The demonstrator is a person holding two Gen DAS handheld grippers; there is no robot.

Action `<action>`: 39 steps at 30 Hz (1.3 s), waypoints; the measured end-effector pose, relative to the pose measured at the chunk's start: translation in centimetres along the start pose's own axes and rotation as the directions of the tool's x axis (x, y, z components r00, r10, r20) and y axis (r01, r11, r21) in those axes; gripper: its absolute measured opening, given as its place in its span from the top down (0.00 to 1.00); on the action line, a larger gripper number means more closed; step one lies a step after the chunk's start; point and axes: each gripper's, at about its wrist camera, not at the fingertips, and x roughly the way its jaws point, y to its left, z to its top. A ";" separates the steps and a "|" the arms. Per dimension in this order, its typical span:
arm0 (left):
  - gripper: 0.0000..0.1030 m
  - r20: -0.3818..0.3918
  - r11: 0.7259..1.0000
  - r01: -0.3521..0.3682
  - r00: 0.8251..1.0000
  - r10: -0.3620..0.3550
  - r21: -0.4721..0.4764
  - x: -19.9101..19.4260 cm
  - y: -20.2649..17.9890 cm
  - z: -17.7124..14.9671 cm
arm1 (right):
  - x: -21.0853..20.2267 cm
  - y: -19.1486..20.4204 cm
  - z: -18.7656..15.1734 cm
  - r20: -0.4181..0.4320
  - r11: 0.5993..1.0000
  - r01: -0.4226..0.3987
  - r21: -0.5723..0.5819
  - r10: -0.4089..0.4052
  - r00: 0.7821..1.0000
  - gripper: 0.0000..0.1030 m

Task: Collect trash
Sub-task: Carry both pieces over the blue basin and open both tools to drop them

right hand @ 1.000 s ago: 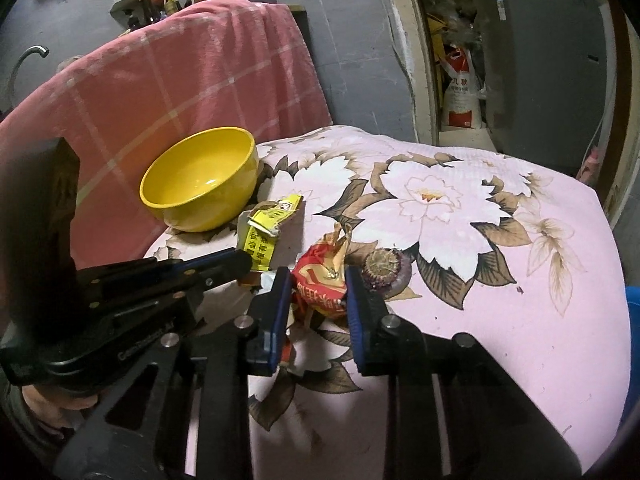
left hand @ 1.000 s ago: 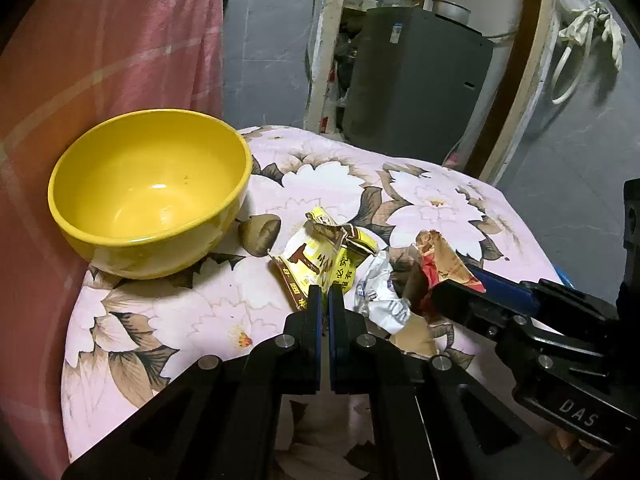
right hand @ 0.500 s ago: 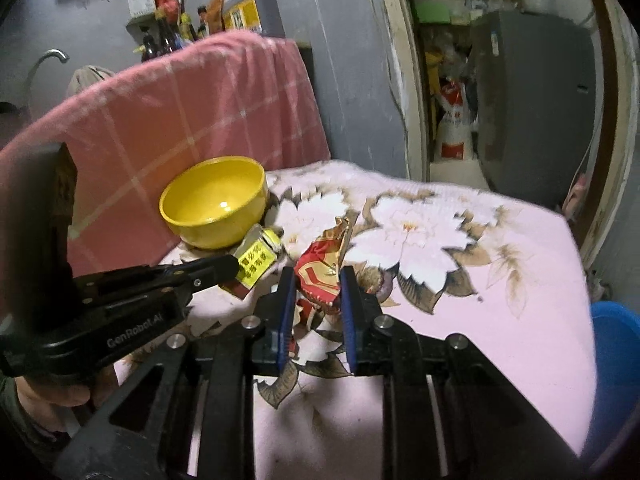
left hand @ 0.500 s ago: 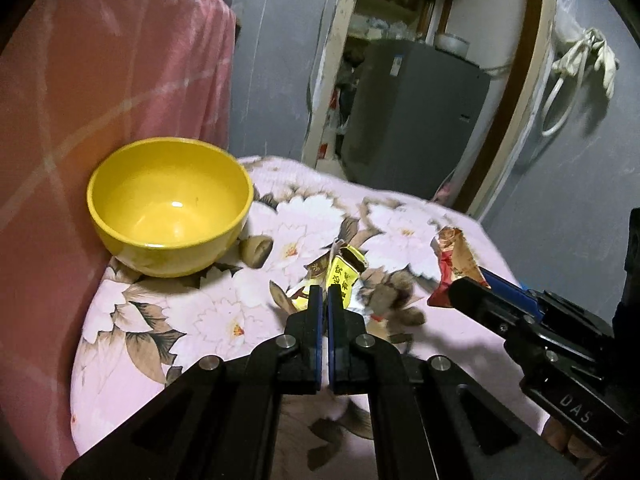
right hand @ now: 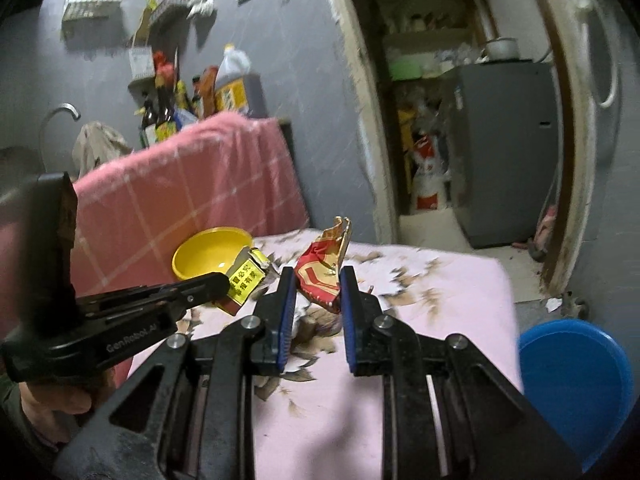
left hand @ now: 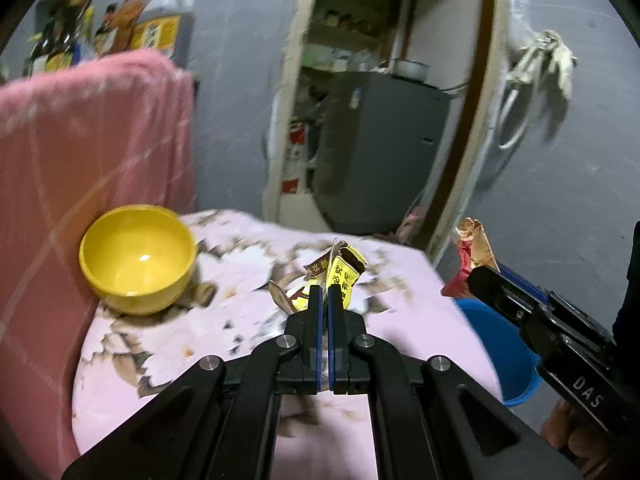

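My left gripper (left hand: 324, 294) is shut on a yellow wrapper (left hand: 340, 276) and holds it up above the pink flowered table (left hand: 224, 320). The yellow wrapper also shows in the right wrist view (right hand: 244, 280). My right gripper (right hand: 318, 280) is shut on a red wrapper (right hand: 322, 276), lifted above the table (right hand: 452, 304). The red wrapper also shows in the left wrist view (left hand: 468, 256). A blue bin (right hand: 572, 384) stands on the floor right of the table; it also shows in the left wrist view (left hand: 504, 356).
A yellow bowl (left hand: 136, 258) sits at the table's left, against a pink checked cloth (left hand: 80, 160). A dark round scrap (right hand: 320, 326) lies on the table under my right gripper. A grey fridge (left hand: 380, 152) stands in the doorway behind.
Both grippers have lifted their wrappers off the table and pulled back and up. The blue bin has come into view at the right.
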 end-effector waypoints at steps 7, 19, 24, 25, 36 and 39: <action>1.00 0.078 0.992 0.063 0.994 -0.072 0.113 -0.9 -6.8 1.6 | -5.9 -3.5 1.3 0.143 0.994 0.102 0.031 -0.106 0.984 0.72; 1.00 0.089 0.934 0.225 0.962 -0.258 0.276 0.7 -19.1 2.1 | -13.5 -10.8 1.1 0.220 0.955 0.283 0.084 -0.295 0.930 0.72; 1.00 0.055 0.916 0.264 0.954 -0.293 0.303 2.7 -22.2 1.6 | -14.8 -14.0 -0.2 0.192 0.939 0.324 0.116 -0.341 0.920 0.71; 1.00 0.047 0.913 0.271 0.953 -0.298 0.304 3.1 -22.7 1.4 | -14.9 -14.7 -0.5 0.183 0.935 0.332 0.125 -0.350 0.919 0.71; 1.00 -0.044 0.903 0.304 0.951 -0.306 0.302 8.7 -25.2 -0.6 | -13.7 -20.3 -4.3 0.096 0.915 0.344 0.208 -0.370 0.924 0.71; 1.00 -0.103 0.903 0.310 0.951 -0.293 0.297 10.8 -25.7 -1.2 | -12.8 -21.6 -5.3 0.065 0.910 0.341 0.234 -0.365 0.929 0.71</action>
